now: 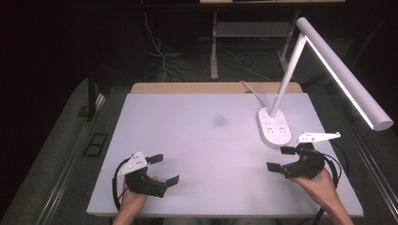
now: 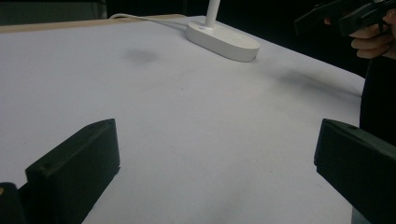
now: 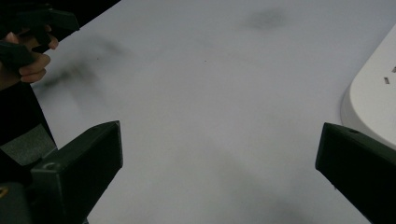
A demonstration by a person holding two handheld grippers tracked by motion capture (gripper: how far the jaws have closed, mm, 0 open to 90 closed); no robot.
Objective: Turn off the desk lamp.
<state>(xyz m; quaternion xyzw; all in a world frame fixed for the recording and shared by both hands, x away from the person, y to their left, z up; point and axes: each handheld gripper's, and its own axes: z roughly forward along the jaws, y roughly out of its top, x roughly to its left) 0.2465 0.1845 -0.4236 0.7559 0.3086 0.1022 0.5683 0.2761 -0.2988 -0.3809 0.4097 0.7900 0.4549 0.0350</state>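
My left gripper (image 1: 164,169) hovers over the near-left part of the white table top (image 1: 197,140), held in a hand, its jaws wide open with nothing between them. In the left gripper view its jaws (image 2: 217,170) frame bare white surface. My right gripper (image 1: 280,158) is held at the near right, open and empty, just in front of the white lamp base (image 1: 272,125). In the right gripper view its jaws (image 3: 219,175) spread wide, with the lamp base (image 3: 373,105) at the right edge.
A white desk lamp stands at the right, its arm (image 1: 287,70) rising to a long head (image 1: 345,75) that overhangs the right edge. Its cord (image 1: 251,91) runs to the back edge. A faint grey smudge (image 1: 219,121) marks the table's middle. Dark floor surrounds the table.
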